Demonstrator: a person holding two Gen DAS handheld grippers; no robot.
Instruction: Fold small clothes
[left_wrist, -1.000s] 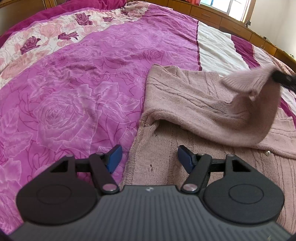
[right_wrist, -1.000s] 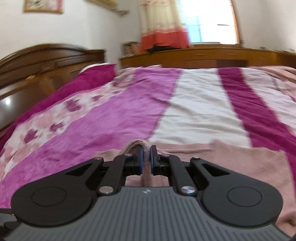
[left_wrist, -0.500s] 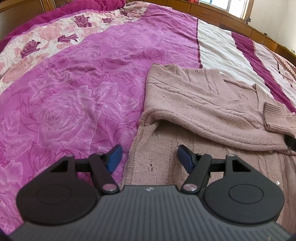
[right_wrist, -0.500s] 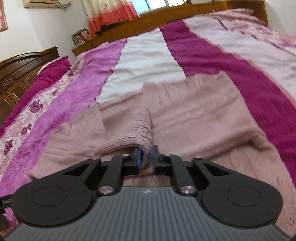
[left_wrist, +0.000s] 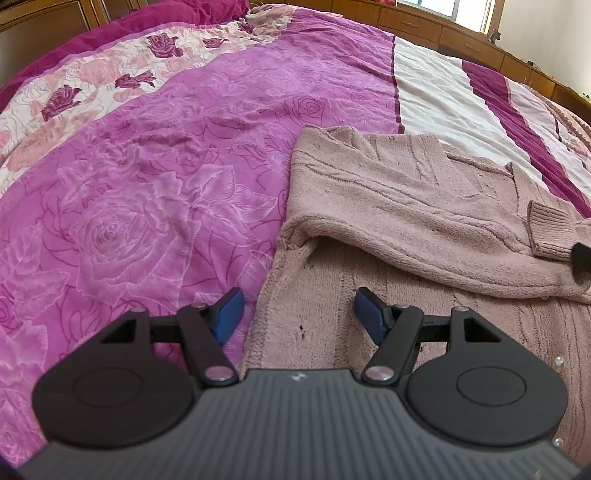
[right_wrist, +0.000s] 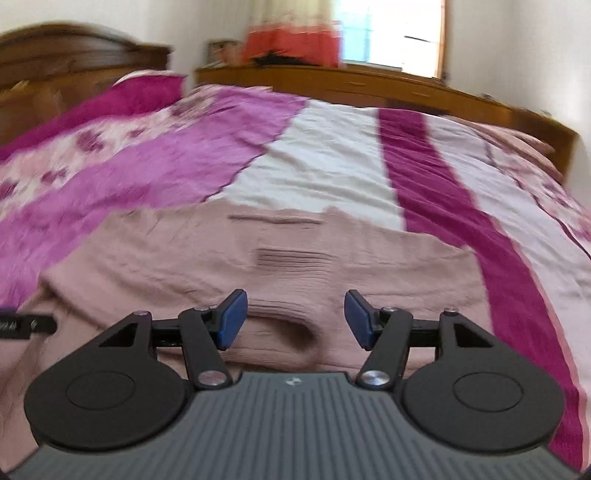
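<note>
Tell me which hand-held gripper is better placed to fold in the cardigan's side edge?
Probably left: the left hand-held gripper hangs open right over the cardigan side edge. The right hand-held gripper, jaws opening, is over the sleeve cuff.

The bedspread (left_wrist: 155, 192) lies bare and flat across the left and top of the left wrist view, giving free passage. On the right, the cardigan (left_wrist: 388, 206) and its folded sleeve (left_wrist: 550, 230) cover the surface, and wooden cabinets (left_wrist: 458, 37) close the upper edge
</note>
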